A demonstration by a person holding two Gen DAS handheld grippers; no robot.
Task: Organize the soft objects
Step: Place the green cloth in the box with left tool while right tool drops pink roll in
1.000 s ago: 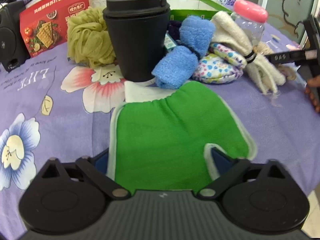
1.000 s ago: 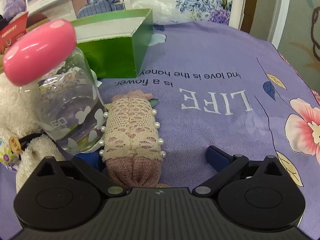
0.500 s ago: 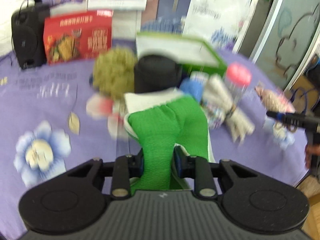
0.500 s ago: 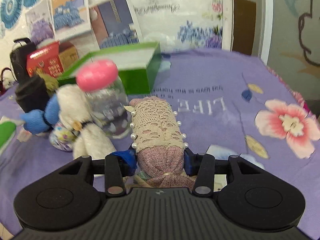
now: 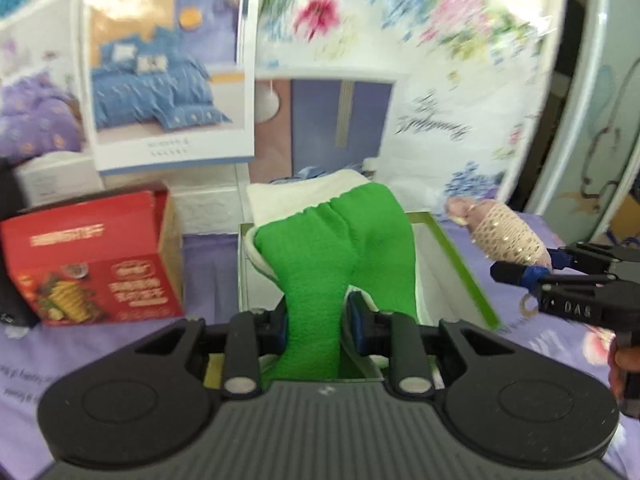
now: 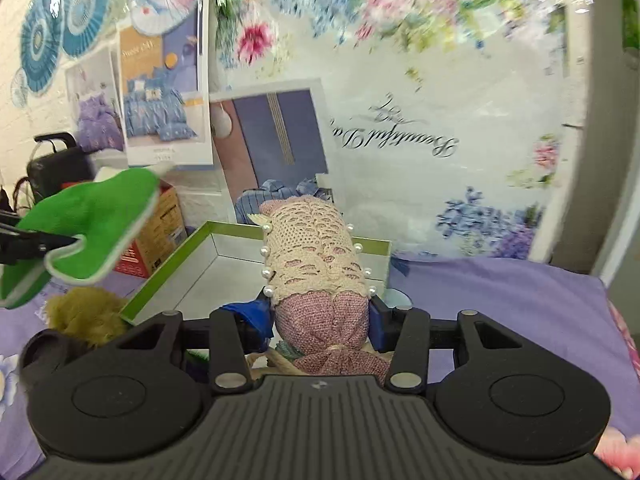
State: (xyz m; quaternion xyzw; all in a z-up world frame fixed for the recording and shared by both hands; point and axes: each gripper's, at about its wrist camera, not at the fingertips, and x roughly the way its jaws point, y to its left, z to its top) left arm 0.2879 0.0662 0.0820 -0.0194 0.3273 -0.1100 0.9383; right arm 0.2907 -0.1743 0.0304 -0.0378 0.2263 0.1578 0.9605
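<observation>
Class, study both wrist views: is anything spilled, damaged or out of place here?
Nothing stands out. The left gripper holds the green cloth and the right gripper holds the lace-covered pink roll, both raised near the open green box.

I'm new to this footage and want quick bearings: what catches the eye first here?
The bright green cloth pinched in the left gripper, lifted above the open green box. Next, the pink lace-wrapped pouch clamped in the right gripper, just short of the same box. A red snack carton stands left of it.
</observation>
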